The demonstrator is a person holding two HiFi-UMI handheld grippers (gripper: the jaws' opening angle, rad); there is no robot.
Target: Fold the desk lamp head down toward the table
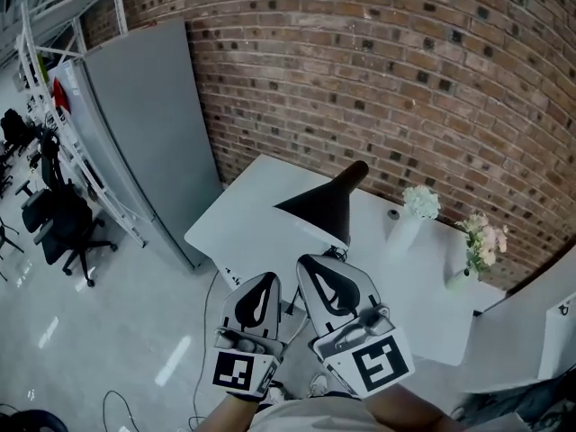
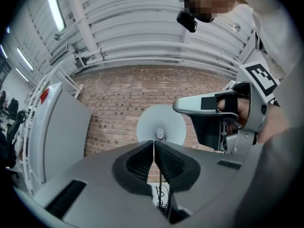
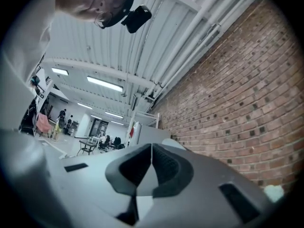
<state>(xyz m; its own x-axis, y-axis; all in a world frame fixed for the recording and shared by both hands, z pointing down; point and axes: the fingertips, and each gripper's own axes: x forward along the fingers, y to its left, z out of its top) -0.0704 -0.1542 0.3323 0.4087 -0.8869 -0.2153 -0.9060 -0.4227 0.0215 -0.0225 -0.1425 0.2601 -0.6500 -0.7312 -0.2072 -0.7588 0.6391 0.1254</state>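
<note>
the desk lamp [image 1: 324, 207] stands on a white surface [image 1: 238, 228] set against a brick wall [image 1: 405, 79]. its black cone-shaped head is tipped so that the wide mouth faces out toward the person and the narrow neck points back up at the wall. in the left gripper view the head [image 2: 161, 123] shows its pale inside, with the bulb at the middle, just above the jaw tips.

the left gripper [image 1: 262, 283] hangs in the air over the near edge of the surface, short of the lamp. its jaws are pressed together [image 2: 154, 148] with nothing between them. the right gripper [image 1: 314, 266] is just beside it and nearer the lamp, its tip right under the rim of the head in the head view; i cannot tell whether it touches. its jaws [image 3: 151, 155] are also clenched tight and empty. from the left gripper view the right gripper [image 2: 223, 118] sits at the right of the lamp head.

further along the surface, near the wall, stand a white vase of white flowers [image 1: 416, 207] and a second vase of pale pink flowers [image 1: 480, 241]. a tall grey panel [image 1: 153, 133] leans at the left, and a black office chair [image 1: 61, 225] stands on the floor beyond it.
</note>
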